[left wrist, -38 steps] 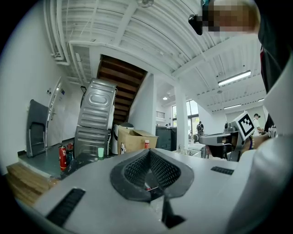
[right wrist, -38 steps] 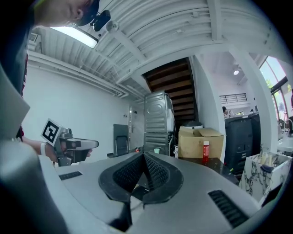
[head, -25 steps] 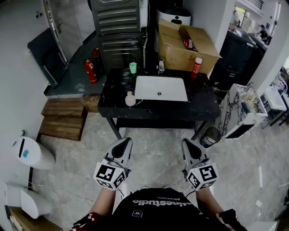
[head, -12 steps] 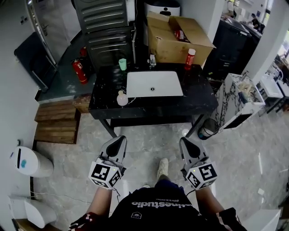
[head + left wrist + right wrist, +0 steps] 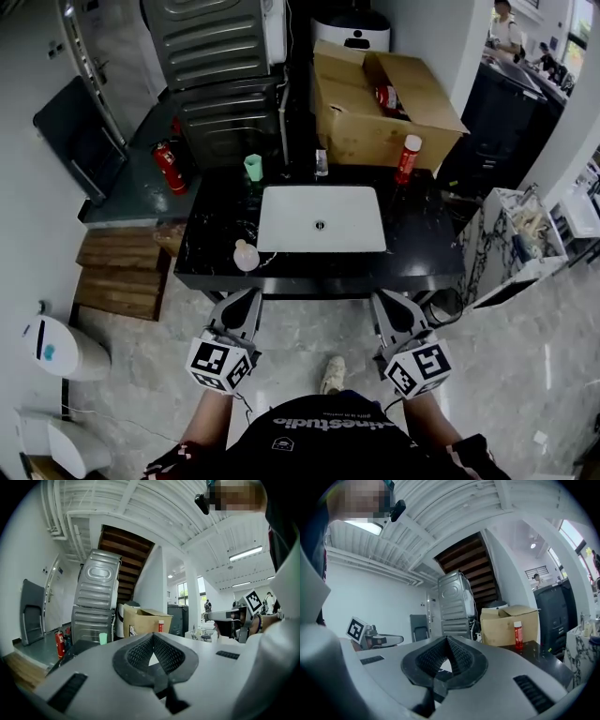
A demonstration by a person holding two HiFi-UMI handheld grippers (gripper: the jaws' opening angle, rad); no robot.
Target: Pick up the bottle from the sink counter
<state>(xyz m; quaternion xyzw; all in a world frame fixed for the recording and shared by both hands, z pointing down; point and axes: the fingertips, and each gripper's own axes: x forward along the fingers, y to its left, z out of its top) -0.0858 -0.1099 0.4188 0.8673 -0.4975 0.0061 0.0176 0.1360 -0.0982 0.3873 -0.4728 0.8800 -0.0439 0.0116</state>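
A red bottle with a white cap (image 5: 406, 159) stands upright at the back right of the black sink counter (image 5: 422, 253). It also shows in the left gripper view as the red bottle (image 5: 161, 626) and in the right gripper view as the red bottle (image 5: 518, 635). A pale round bottle (image 5: 246, 255) sits near the counter's front left edge. My left gripper (image 5: 247, 300) and right gripper (image 5: 385, 300) hover side by side just short of the front edge, both shut and empty. In their own views the left gripper (image 5: 153, 635) and right gripper (image 5: 447, 638) have their tips touching.
A white basin (image 5: 321, 218) fills the counter's middle, with a faucet (image 5: 321, 162) and a green cup (image 5: 253, 167) behind it. An open cardboard box (image 5: 384, 108) stands behind the counter, a fire extinguisher (image 5: 166, 159) and stacked grey machines (image 5: 211, 56) to the left. My shoe (image 5: 331, 373) is on the floor.
The counter has come nearer in the head view. Both grippers, a good way short of it before, now reach its front edge. Their jaws stay as they were.
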